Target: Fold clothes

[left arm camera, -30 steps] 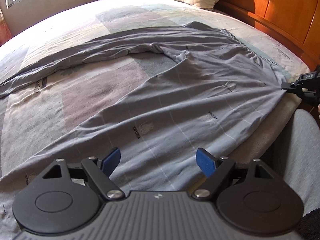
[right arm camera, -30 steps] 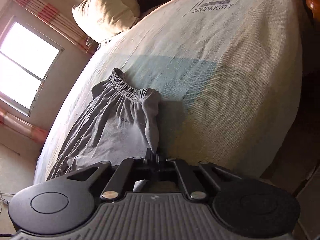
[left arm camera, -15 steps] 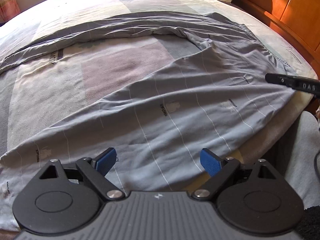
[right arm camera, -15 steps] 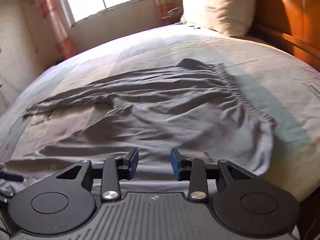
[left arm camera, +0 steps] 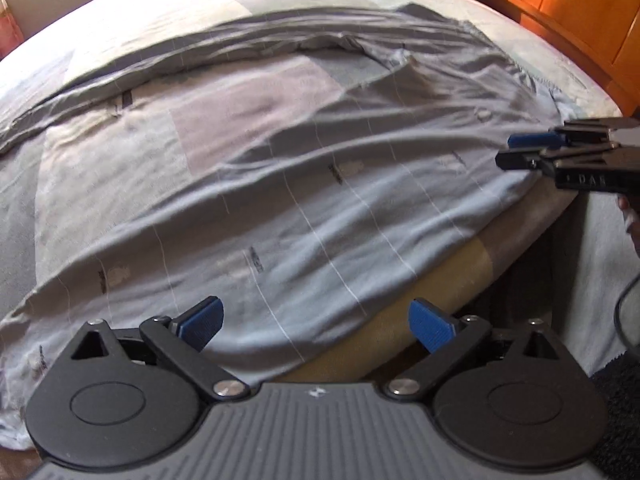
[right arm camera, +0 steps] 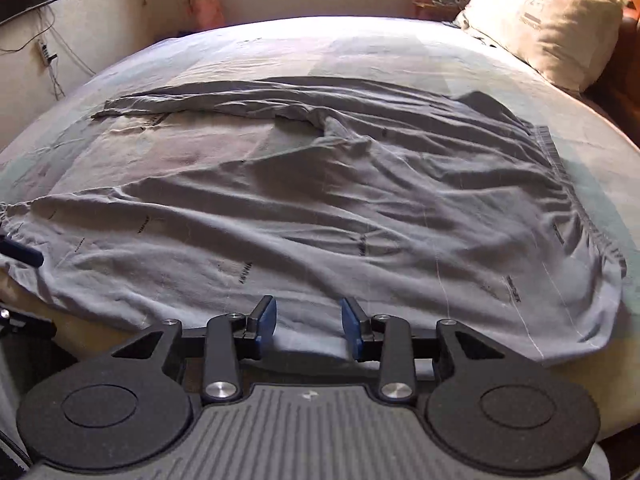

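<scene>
Now freed, the grey pinstriped cotton trousers lie spread on the patchwork bed; right gripper, moments ago clamped on the waistband, gapes empty, left gripper wide open.

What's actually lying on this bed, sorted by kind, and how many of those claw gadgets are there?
Grey trousers: 1
Pillow: 1
Claws: 2, the left claw and the right claw, both open and empty
Total: 4

"DAS" partly legible on right claw housing.
</scene>
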Demonstrator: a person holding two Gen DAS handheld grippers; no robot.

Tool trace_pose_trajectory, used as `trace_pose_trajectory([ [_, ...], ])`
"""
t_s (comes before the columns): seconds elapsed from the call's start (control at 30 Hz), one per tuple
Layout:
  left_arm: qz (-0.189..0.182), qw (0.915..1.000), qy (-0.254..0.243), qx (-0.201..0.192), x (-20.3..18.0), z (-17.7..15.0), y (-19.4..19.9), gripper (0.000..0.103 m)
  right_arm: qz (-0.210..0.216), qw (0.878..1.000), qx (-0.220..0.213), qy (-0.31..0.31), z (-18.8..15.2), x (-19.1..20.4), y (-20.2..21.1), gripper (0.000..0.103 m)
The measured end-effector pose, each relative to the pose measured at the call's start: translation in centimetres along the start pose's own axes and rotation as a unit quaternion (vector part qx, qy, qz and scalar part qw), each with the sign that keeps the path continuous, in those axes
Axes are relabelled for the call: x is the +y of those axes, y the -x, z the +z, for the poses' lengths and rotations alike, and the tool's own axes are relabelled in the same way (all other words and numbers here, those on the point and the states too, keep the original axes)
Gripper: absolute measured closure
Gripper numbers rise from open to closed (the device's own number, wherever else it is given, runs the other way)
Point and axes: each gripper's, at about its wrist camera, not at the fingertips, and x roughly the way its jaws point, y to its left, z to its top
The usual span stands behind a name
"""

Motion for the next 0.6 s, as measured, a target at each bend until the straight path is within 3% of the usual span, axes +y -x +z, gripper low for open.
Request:
trace_pose_trajectory([
  [0.13,0.002,0.9998,0.015,-0.011,1.4,1.2,-1.7,0.004,0.049,0.997,-0.007,0.056,1.6,4.7,-1.9,0.058],
  [0.23,0.028,0.9989,0.028,0.023,2.2,0.0,-3.2,0.005,0.072,0.994,0.014,0.079,1.4,6.9,-3.8,0.058],
  [0.33,0.01,0.9992,0.03,0.023,3.0,-2.0,-1.7,0.004,0.065,0.994,0.016,0.092,0.2,7.0,-3.7,0.056],
  [0.43,0.003,0.9994,0.029,0.02,5.0,-2.9,0.0,0.004,0.074,0.995,0.023,0.058,0.0,5.8,-3.1,0.056],
  [0.5,0.046,0.9976,0.052,0.006,8.0,-2.9,1.1,0.004,0.076,0.996,0.026,0.038,0.2,5.5,-3.1,0.056],
  [0.6,0.076,0.9928,0.092,0.014,11.8,-4.2,1.2,0.005,0.075,0.996,0.03,0.024,0.3,5.6,-3.2,0.053],
])
